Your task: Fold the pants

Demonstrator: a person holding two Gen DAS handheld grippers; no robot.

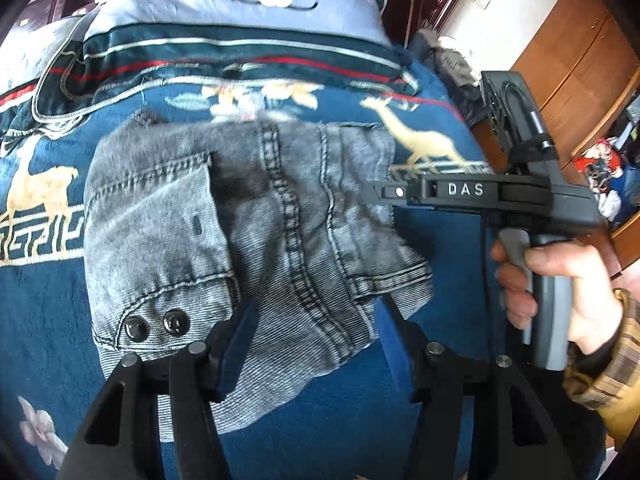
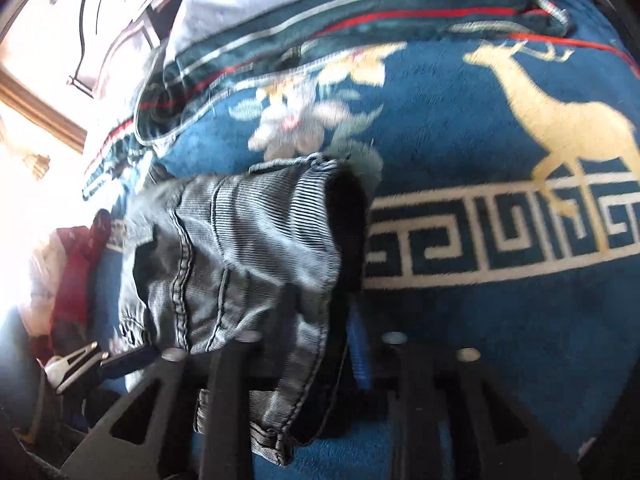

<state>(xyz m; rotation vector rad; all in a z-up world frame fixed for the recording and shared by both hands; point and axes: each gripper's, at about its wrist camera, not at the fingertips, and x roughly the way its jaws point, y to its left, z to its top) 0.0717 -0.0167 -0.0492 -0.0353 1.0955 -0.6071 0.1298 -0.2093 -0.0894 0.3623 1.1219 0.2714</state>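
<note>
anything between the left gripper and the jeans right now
Nothing visible does. The left gripper is open right over the near edge of the jeans on the blanket; the right gripper is off at their far-right side.

Faded grey denim pants (image 1: 240, 232), folded into a compact bundle with 2 dark snap buttons (image 1: 156, 324) showing at the lower left, lie on a blue plush blanket patterned with gold deer (image 1: 400, 420) covering a bed. The black left tool (image 1: 316, 344), its blue-padded fingers (image 1: 236, 352) spread apart, hovers over the bundle's near edge. At right, a hand grips the black right tool (image 1: 390, 192), marked "DAS", reaching over the pants.
</note>
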